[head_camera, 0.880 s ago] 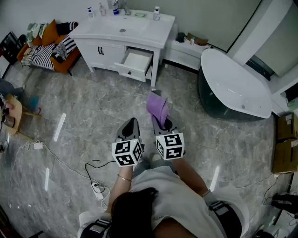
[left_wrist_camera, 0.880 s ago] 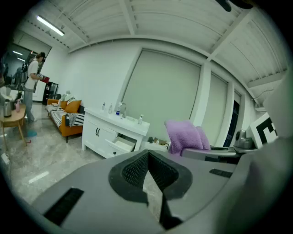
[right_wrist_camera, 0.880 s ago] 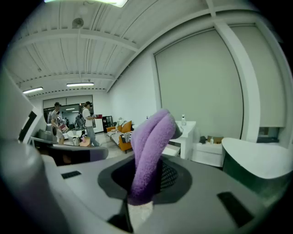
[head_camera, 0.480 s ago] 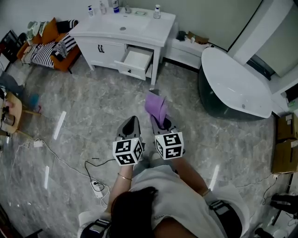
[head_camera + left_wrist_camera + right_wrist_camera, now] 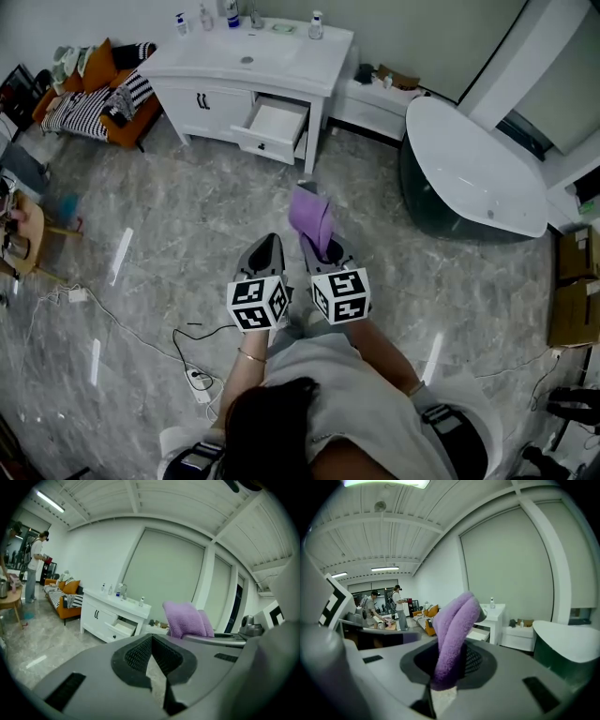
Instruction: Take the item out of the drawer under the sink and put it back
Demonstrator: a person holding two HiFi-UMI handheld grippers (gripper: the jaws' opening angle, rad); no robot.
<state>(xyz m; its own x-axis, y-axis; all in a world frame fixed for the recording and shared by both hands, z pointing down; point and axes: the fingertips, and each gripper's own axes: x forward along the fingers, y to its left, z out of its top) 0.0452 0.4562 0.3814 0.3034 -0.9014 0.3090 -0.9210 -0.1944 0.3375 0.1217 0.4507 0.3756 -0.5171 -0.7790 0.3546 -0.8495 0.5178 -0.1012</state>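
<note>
Step in hand: the item, a purple cloth (image 5: 312, 216), is out of the drawer (image 5: 275, 125) and carried in the right claw (image 5: 319, 246), whose jaws are closed on the cloth's lower part. In the right gripper view the folded cloth rises from between the pads and flops forward over them. The left claw (image 5: 265, 246) holds nothing; in its own view the pads meet at the tip with nothing between them. Both claws are held side by side in front of the person, low over the marble floor (image 5: 187, 216) and well apart from the sink cabinet (image 5: 211, 98). The drawer stands pulled out at the cabinet's right side, under the sink (image 5: 246, 58), and its interior looks bare as far as the head view shows. A bathtub (image 5: 469, 169) stands to the right, clear of the path to the cabinet. Assessment: the taking-out half appears complete and the return remains. The next move calls for closing the distance to the cabinet, bringing the right claw over the open drawer, lowering the cloth well inside and only then parting the jaws. Being soft and folded, the cloth may drape over the drawer front if let go too high or too near the edge.
</note>
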